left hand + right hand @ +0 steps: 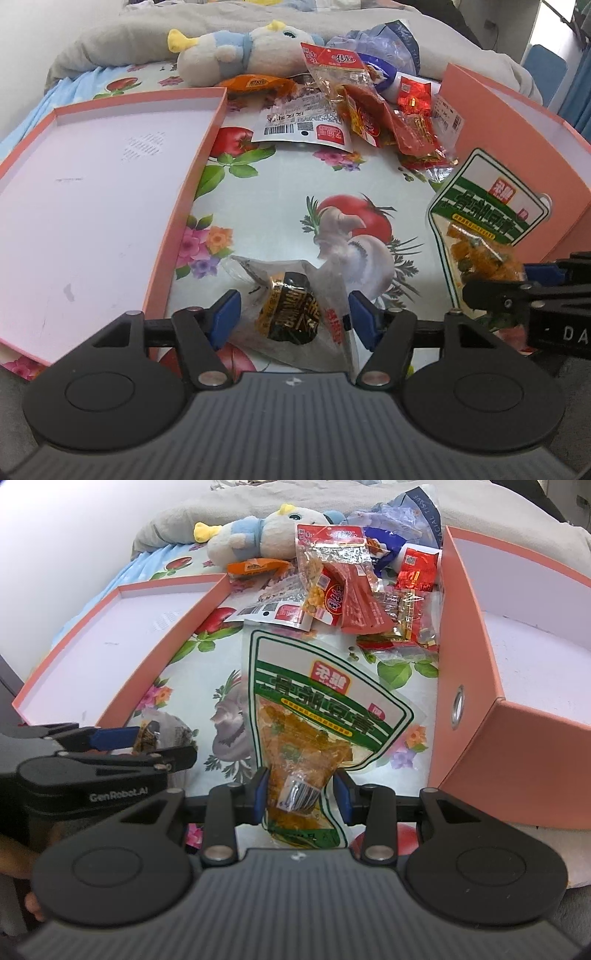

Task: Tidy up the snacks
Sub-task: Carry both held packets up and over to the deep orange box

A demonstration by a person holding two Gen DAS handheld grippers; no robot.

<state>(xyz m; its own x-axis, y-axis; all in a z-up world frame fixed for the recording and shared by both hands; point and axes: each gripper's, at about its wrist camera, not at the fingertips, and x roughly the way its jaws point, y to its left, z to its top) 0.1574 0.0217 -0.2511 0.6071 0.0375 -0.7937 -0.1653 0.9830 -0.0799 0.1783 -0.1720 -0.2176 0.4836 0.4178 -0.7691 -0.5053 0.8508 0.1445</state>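
My left gripper (291, 317) is shut on a clear packet with a black and gold snack (291, 314) and holds it over the flowered cloth. It also shows in the right wrist view (147, 738) at the left. My right gripper (301, 794) is shut on a large green and white bag of orange snacks (317, 709), which also shows in the left wrist view (484, 218). A pile of red and orange snack packets (362, 110) lies at the far side of the cloth, also in the right wrist view (354, 594).
A shallow pink box lid (199, 147) lies on the left. A deep pink box (465, 657) stands on the right. A plush duck (236, 48) and a blue tissue pack (384, 44) lie behind the snack pile, against a grey blanket.
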